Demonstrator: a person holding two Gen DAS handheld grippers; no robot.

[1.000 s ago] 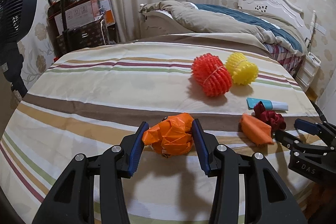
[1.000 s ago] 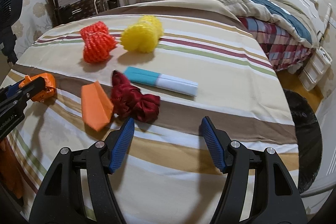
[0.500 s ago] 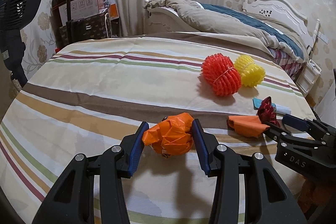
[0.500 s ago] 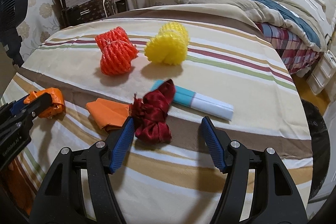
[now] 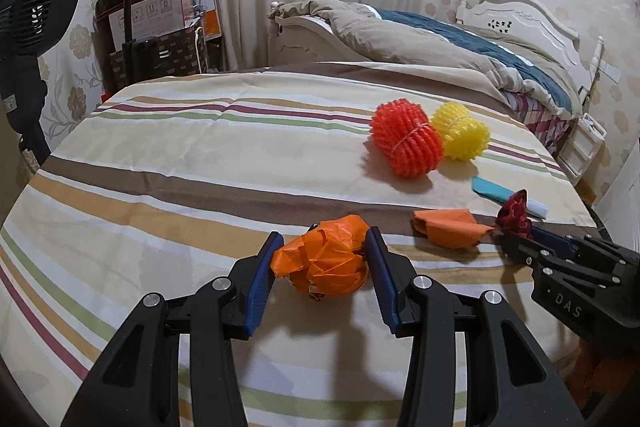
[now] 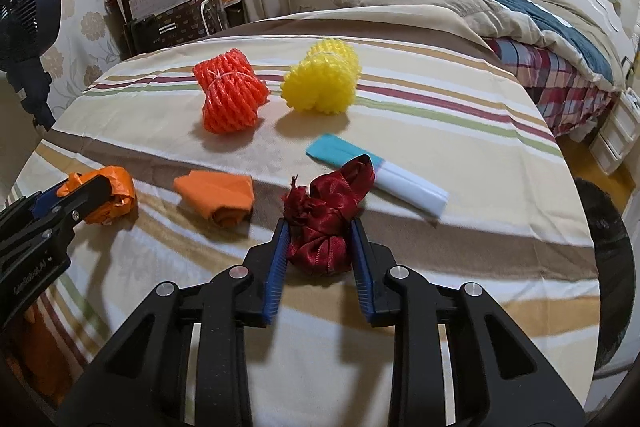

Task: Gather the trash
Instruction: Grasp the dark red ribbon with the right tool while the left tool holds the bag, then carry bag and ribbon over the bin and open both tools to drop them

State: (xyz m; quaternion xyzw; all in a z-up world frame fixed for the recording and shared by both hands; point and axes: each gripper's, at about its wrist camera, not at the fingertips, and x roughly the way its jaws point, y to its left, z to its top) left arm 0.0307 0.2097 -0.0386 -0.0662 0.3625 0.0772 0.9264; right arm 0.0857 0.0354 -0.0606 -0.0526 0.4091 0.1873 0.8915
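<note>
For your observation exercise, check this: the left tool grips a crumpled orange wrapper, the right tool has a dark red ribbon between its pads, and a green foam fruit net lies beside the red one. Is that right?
Not quite. The net beside the red foam fruit net is yellow, not green, as the right wrist view shows. The left tool does grip the crumpled orange wrapper, and the right tool is closing on the dark red ribbon.

Your left gripper (image 5: 323,259) points forward and down, its jaws clamped on the crumpled orange wrapper (image 5: 322,261), blue pads pressing both sides. Your right gripper (image 6: 319,239) points down at a similar angle, to the right of the left one. Its jaws are closing, with the dark red ribbon (image 6: 326,217) between the pads and touching both.
</note>
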